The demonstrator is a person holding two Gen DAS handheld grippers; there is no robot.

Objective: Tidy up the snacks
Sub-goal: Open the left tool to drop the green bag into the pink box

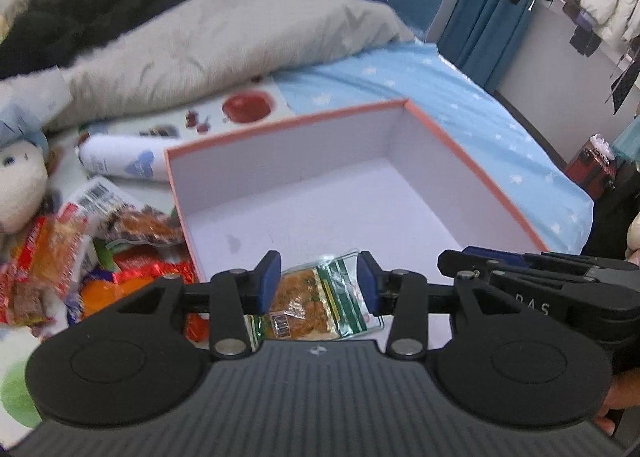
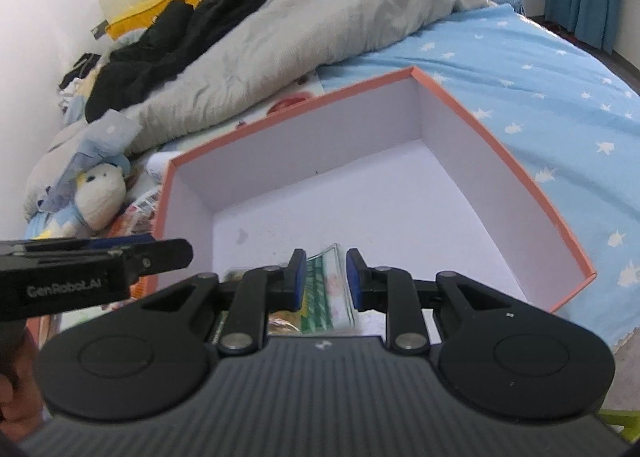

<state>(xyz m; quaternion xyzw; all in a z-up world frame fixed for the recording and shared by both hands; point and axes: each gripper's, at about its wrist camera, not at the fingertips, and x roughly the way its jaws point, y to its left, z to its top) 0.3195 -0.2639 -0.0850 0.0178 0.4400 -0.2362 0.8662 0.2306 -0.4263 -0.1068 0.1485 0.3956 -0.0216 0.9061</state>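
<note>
A clear snack packet (image 1: 308,297) with orange food and a green-and-white label lies at the near end of a white box with a coral rim (image 1: 288,125). My left gripper (image 1: 317,283) hangs over it, open, with its blue pads clear of the packet on both sides. My right gripper (image 2: 326,277) points in from the right, its tips (image 1: 442,261) apart from the packet. Its pads stand a narrow gap apart. The packet (image 2: 324,293) shows blurred through that gap and runs on behind the left pad, so nothing is gripped. The box (image 2: 280,117) is otherwise bare inside.
A heap of red and orange snack packets (image 1: 80,257) lies left of the box, beside a white bottle (image 1: 120,159) and a plush toy (image 1: 20,185). A grey duvet (image 1: 220,49) is bunched behind. Blue star-print sheet (image 1: 460,97) spreads to the right.
</note>
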